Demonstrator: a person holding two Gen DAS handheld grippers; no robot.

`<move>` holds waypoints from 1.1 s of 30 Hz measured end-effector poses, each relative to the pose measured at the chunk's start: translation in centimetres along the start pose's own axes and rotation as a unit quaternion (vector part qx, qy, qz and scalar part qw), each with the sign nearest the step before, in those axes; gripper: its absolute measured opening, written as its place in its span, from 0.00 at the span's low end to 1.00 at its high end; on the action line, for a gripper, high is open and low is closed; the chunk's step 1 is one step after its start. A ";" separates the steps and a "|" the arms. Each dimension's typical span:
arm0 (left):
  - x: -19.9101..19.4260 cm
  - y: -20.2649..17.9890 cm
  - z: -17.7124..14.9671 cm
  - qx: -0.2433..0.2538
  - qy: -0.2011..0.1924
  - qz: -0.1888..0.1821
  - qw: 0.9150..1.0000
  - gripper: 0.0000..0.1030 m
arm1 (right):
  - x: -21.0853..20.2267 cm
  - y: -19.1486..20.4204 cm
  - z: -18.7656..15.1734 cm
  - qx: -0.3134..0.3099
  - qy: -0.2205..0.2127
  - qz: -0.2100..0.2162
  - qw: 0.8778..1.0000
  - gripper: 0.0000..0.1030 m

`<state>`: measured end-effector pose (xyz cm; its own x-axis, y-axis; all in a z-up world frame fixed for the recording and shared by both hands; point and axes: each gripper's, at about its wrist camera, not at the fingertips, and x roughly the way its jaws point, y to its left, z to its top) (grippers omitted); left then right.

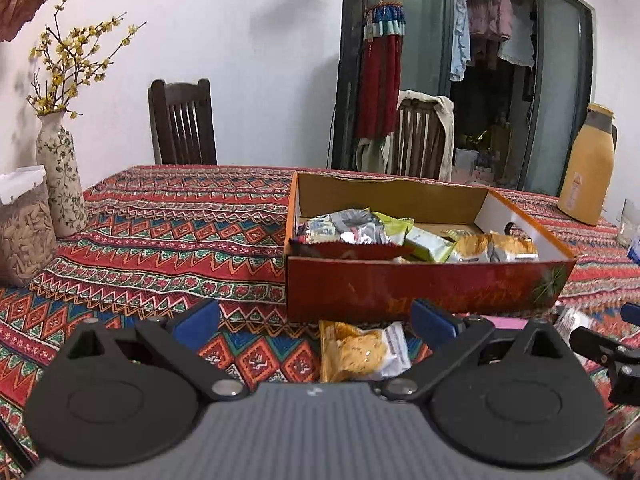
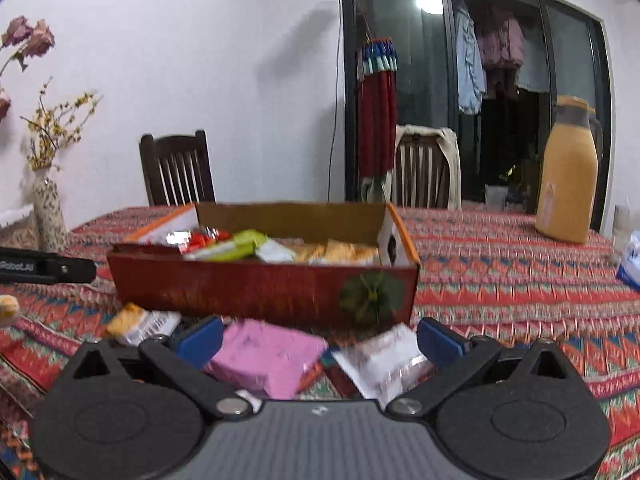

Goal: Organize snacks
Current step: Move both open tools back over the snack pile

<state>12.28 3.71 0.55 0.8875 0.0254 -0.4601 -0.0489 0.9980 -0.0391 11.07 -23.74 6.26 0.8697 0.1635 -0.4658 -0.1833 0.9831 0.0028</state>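
An open red cardboard box (image 1: 420, 288) holds several snack packets (image 1: 348, 228) on the patterned tablecloth; it also shows in the right wrist view (image 2: 260, 288). My left gripper (image 1: 316, 320) is open, with a yellow cookie packet (image 1: 364, 352) lying on the cloth between its fingers, in front of the box. My right gripper (image 2: 320, 338) is open over a pink packet (image 2: 268, 356) and a white packet (image 2: 384, 360) lying before the box. The cookie packet also shows in the right wrist view (image 2: 136, 320).
A patterned vase (image 1: 60, 176) and a jar of seeds (image 1: 24, 232) stand at the left. A yellow thermos jug (image 1: 588, 168) stands at the back right. Two wooden chairs (image 1: 184, 124) are behind the table. The right gripper's finger (image 1: 600, 344) shows at the right edge.
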 end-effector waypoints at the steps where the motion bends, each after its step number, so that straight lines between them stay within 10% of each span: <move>1: 0.3 -0.1 -0.4 0.003 -0.003 0.009 1.000 1.00 | 0.4 -0.1 -0.3 0.004 0.006 -0.002 1.000 1.00; 33: 1.6 1.3 -0.8 -0.033 0.023 -0.001 0.999 1.00 | 2.1 -2.0 0.0 0.015 0.034 -0.042 0.998 1.00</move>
<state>13.25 5.05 -0.93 0.8653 0.0188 -0.5008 -0.0781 0.9921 -0.0978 13.30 -25.35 5.27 0.8480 0.0748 -0.5246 -0.0963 0.9953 -0.0137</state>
